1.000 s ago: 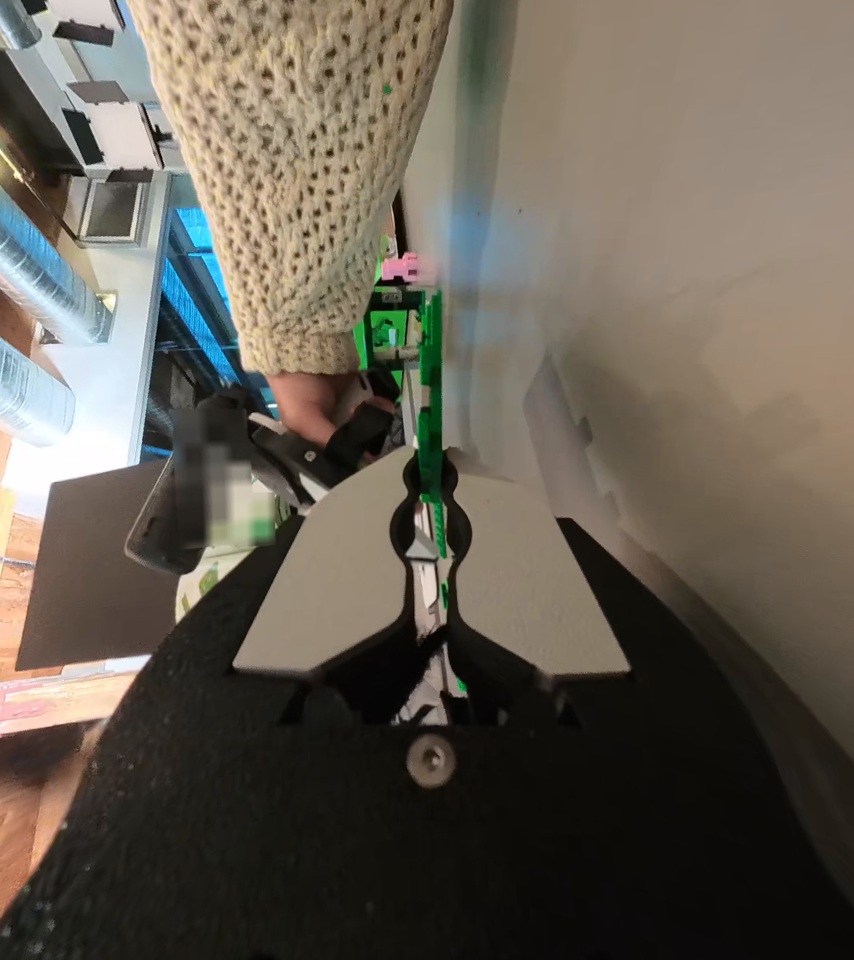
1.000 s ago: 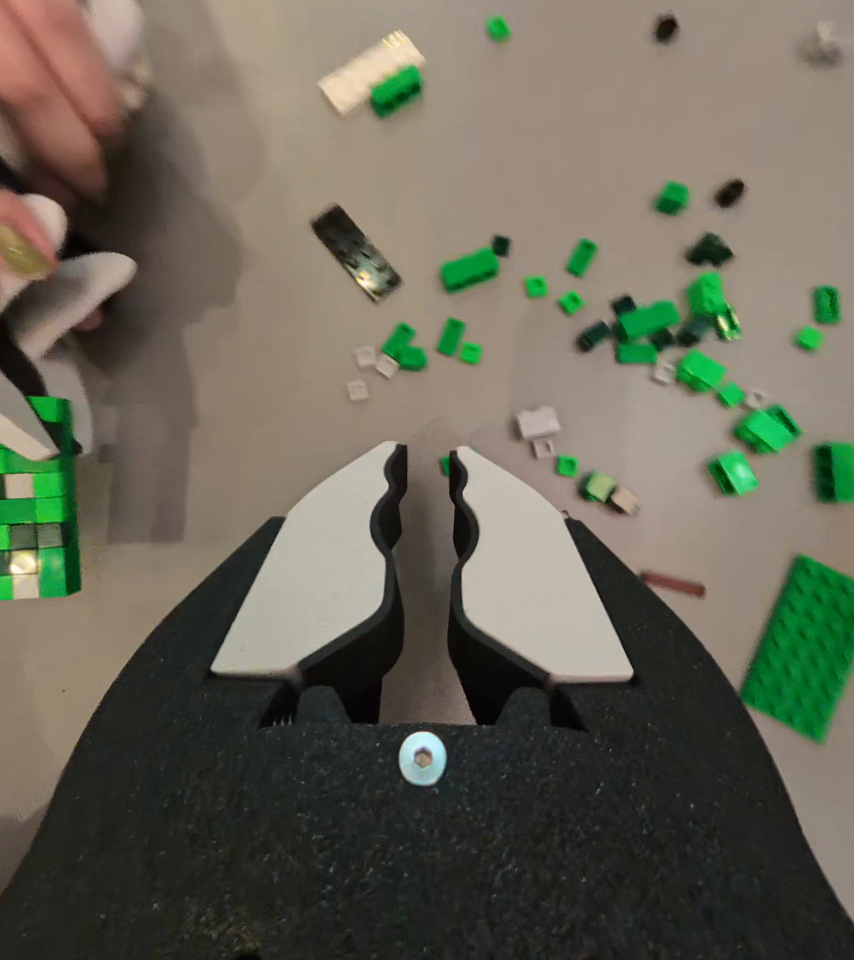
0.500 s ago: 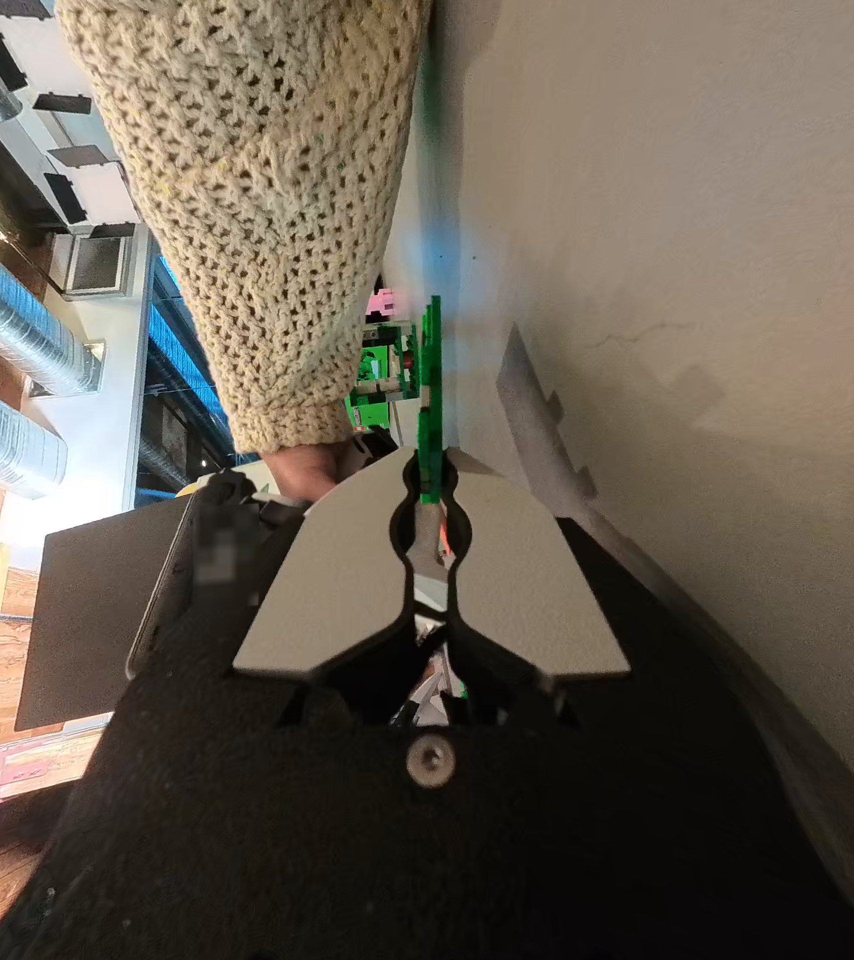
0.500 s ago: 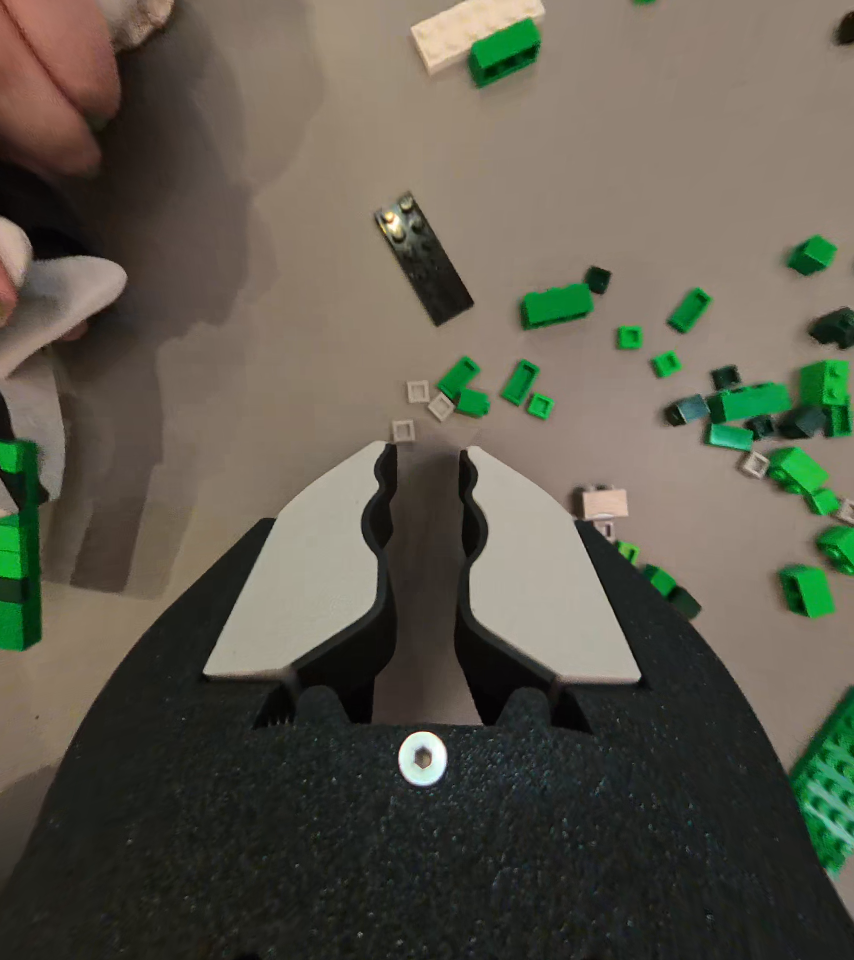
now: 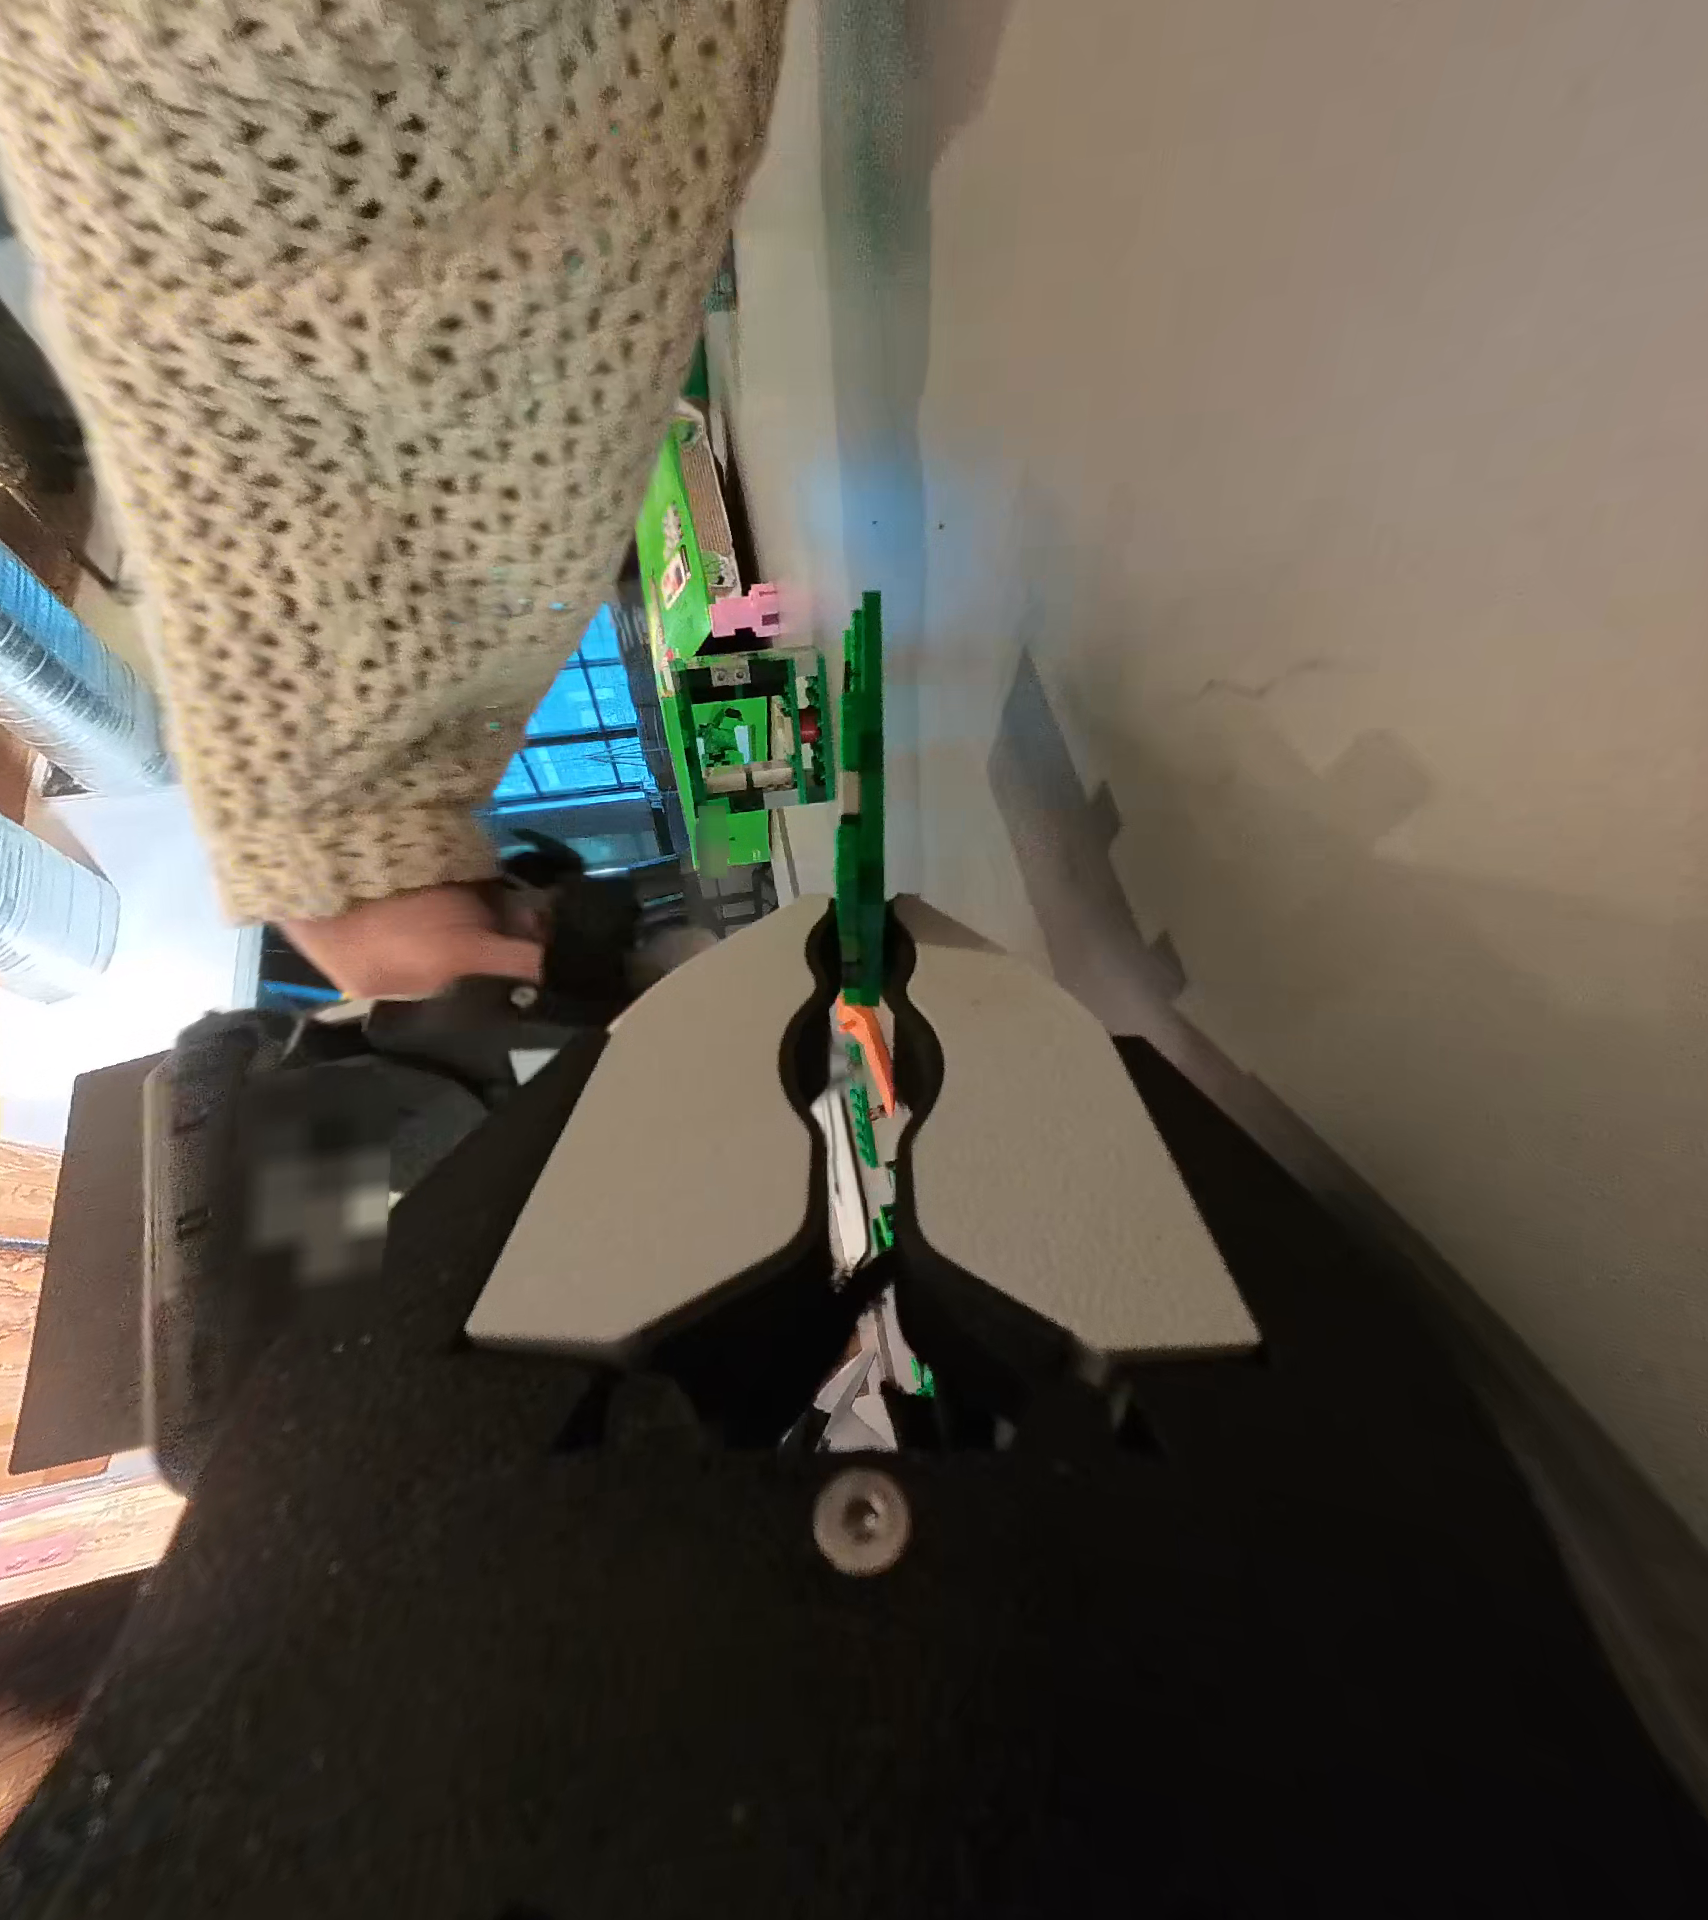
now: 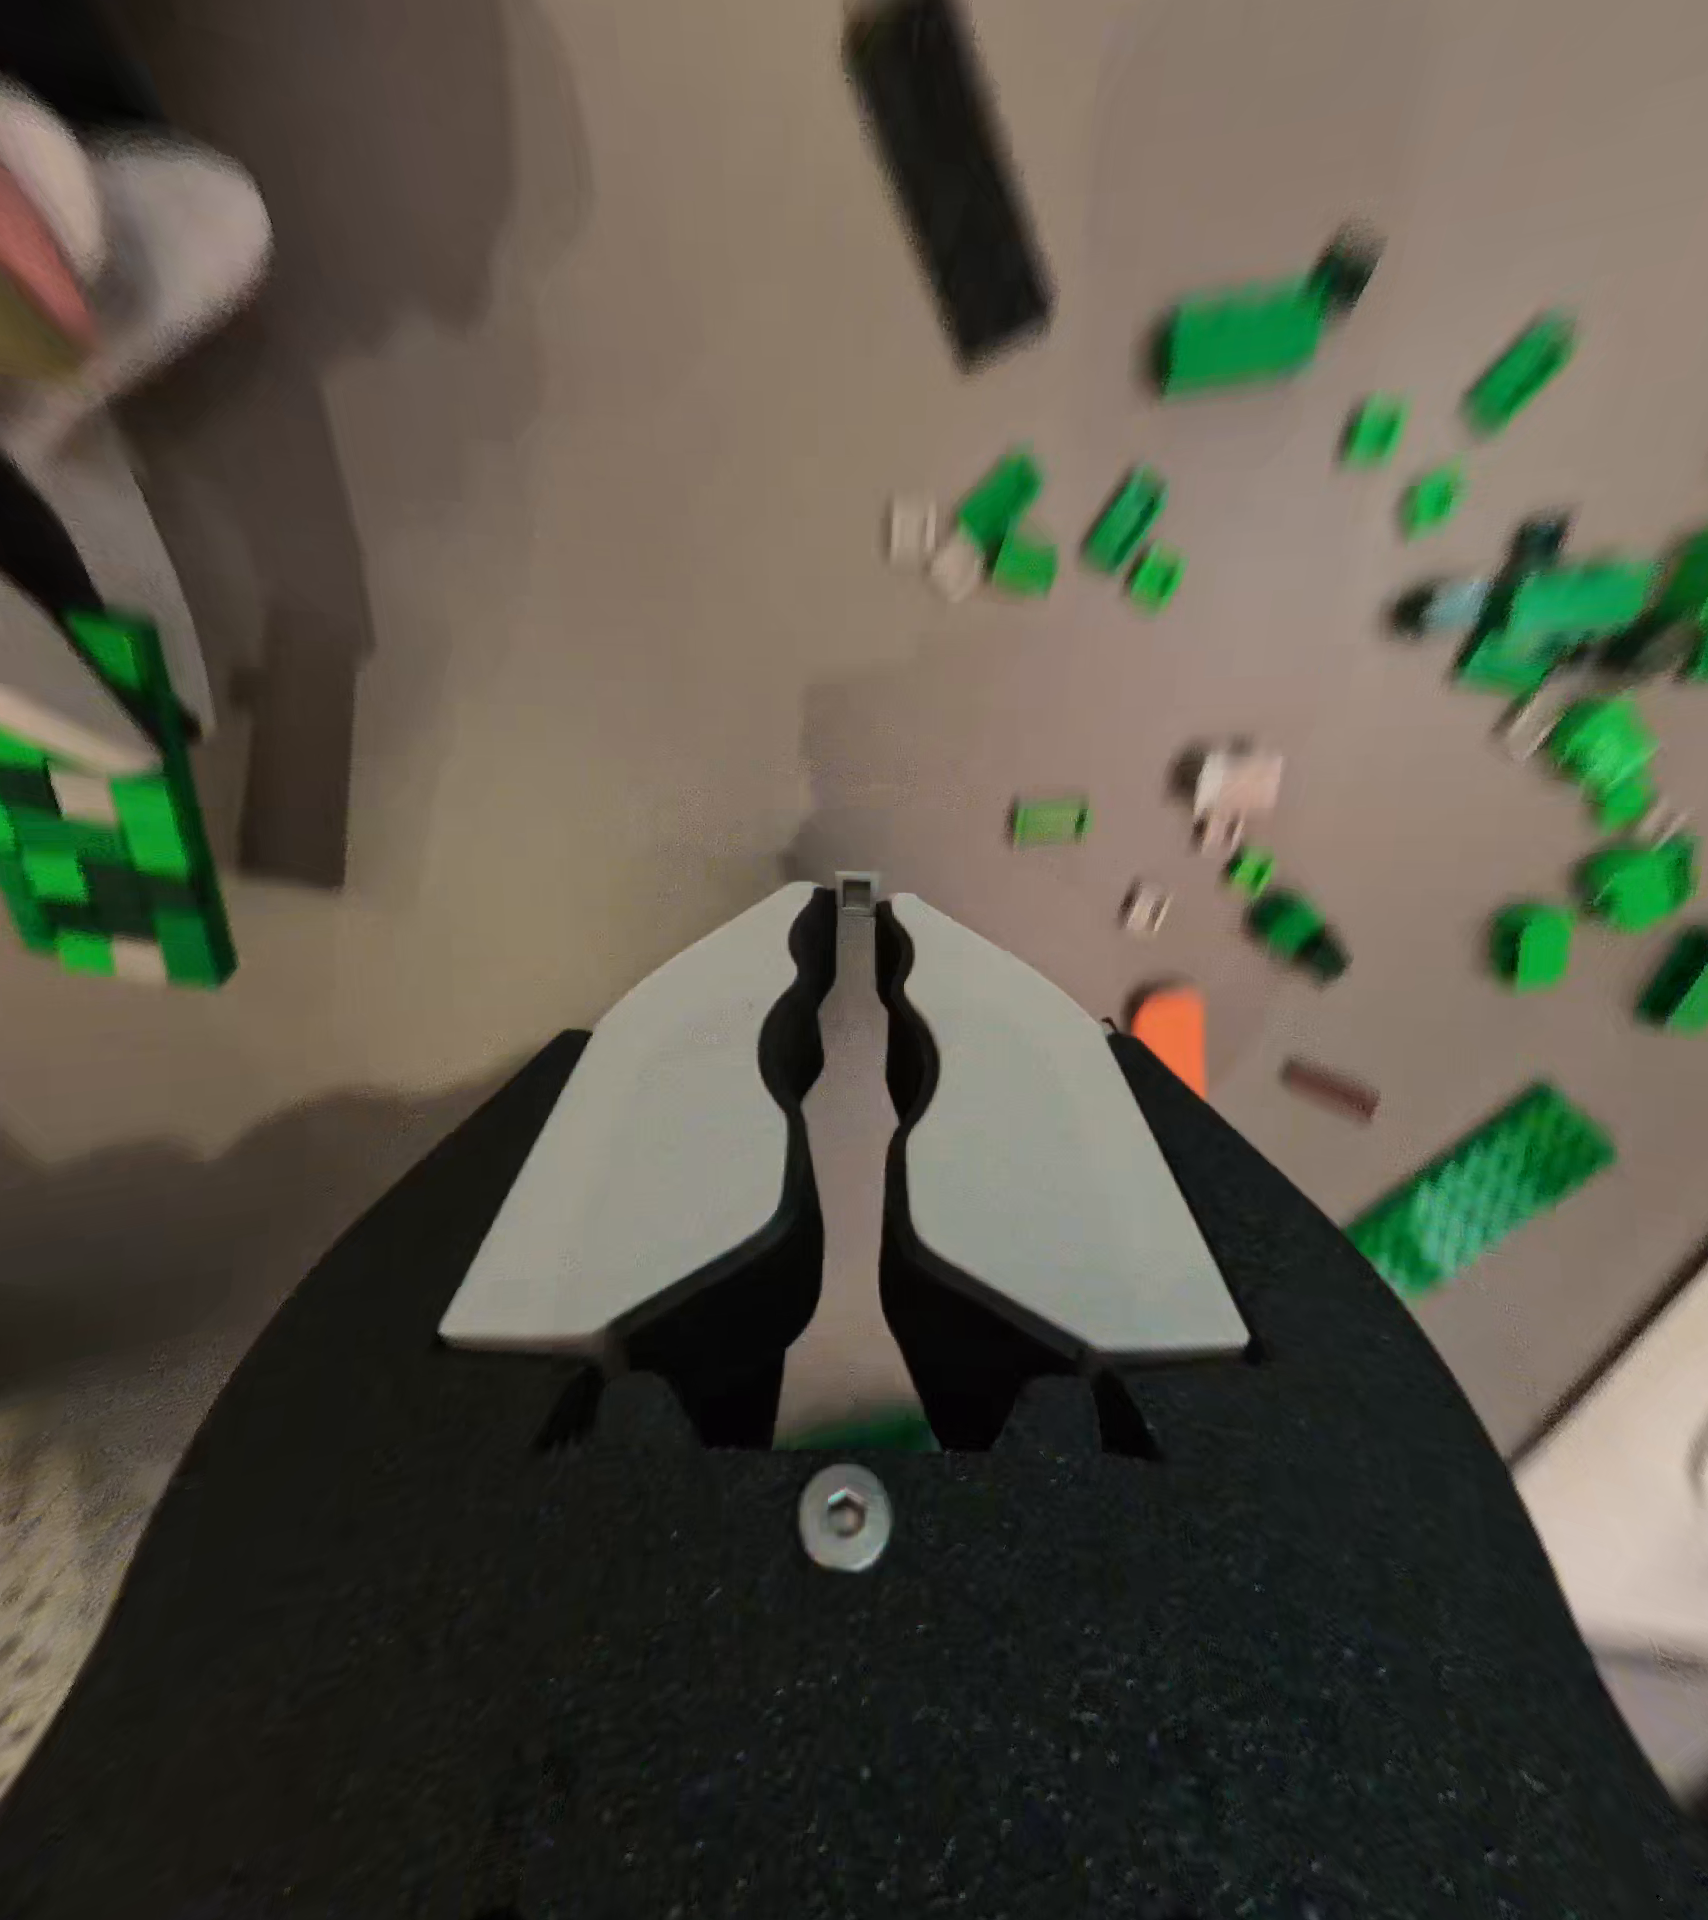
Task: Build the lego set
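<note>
My left gripper [image 5: 860, 925] is shut on a flat panel of green, dark green and white bricks [image 5: 860, 769], seen edge-on and held on its side beside the grey table [image 5: 1401, 468]. The same panel [image 6: 102, 831] shows at the left of the right wrist view, held above the table. My right gripper [image 6: 855, 904] is shut on a small grey square tile [image 6: 855, 891] pinched at its fingertips. Loose green bricks [image 6: 1234, 338] lie scattered on the table to its right, blurred.
A black plate [image 6: 943, 177] lies at the top. A green baseplate [image 6: 1484, 1184] and an orange piece [image 6: 1167, 1029] lie at the right. A white tray edge [image 6: 1660, 1403] is at the bottom right. A knit sleeve [image 5: 362, 416] and a green box [image 5: 684, 561] show in the left wrist view.
My right gripper was open above the table; it has shut on the small grey tile and is moving, so its view is blurred. The left gripper still holds the panel.
</note>
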Demonstrator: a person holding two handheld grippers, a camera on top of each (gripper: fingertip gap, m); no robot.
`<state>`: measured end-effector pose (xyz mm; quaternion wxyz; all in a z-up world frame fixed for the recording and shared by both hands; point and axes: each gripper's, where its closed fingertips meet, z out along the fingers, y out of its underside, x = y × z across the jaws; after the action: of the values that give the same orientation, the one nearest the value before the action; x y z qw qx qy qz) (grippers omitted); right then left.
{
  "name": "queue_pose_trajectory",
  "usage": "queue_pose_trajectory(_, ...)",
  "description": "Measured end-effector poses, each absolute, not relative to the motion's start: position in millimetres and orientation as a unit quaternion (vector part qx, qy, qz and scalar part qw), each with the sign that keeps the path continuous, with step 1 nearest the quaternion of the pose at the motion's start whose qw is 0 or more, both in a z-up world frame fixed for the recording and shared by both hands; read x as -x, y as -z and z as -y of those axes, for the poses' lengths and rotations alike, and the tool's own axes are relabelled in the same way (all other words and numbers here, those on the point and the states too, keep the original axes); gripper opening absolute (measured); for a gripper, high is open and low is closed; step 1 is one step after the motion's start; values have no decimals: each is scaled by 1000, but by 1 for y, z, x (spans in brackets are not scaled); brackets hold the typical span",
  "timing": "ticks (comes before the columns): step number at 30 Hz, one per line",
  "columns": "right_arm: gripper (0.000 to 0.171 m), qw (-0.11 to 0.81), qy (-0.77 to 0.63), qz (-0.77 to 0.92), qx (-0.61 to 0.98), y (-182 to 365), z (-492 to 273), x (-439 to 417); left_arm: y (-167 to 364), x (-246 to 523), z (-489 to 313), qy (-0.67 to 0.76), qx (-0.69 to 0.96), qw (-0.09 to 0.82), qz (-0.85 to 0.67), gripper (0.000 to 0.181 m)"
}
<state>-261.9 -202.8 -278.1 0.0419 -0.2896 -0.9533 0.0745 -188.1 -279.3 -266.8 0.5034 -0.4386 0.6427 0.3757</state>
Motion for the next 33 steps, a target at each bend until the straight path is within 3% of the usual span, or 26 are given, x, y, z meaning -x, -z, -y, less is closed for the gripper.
queue_pose_trajectory(4, 7, -110, 156, 916, 353, 280, 165, 197, 269, 187, 279, -373, 438, 501, -646, 6)
queue_pose_trajectory(8, 7, -211, 282, 856, 378, 286, 150, 158, 270, 187, 280, -372, 438, 499, -648, 6)
queue_pose_trajectory(15, 7, -220, 270, 853, 389, 302, 156, 163, 269, 186, 280, -372, 437, 500, -649, 6)
queue_pose_trajectory(16, 0, -216, 260, 856, 392, 304, 159, 166, 269, 186, 280, -372, 437, 499, -649, 6)
queue_pose_trajectory(20, 5, -197, 254, 860, 397, 303, 159, 169, 268, 186, 280, -370, 439, 500, -648, 6)
queue_pose_trajectory(23, 13, -148, 204, 875, 414, 299, 163, 178, 269, 187, 280, -370, 440, 499, -648, 6)
queue_pose_trajectory(27, 16, -1, 63, 897, 438, 279, 173, 192, 267, 188, 280, -374, 437, 500, -647, 6)
queue_pose_trajectory(31, 19, 260, -124, 802, 524, 243, 162, 209, 258, 194, 275, -402, 439, 506, -625, 6)
queue_pose_trajectory(33, 19, 348, -195, 707, 584, 234, 144, 195, 248, 199, 271, -426, 440, 514, -600, 6)
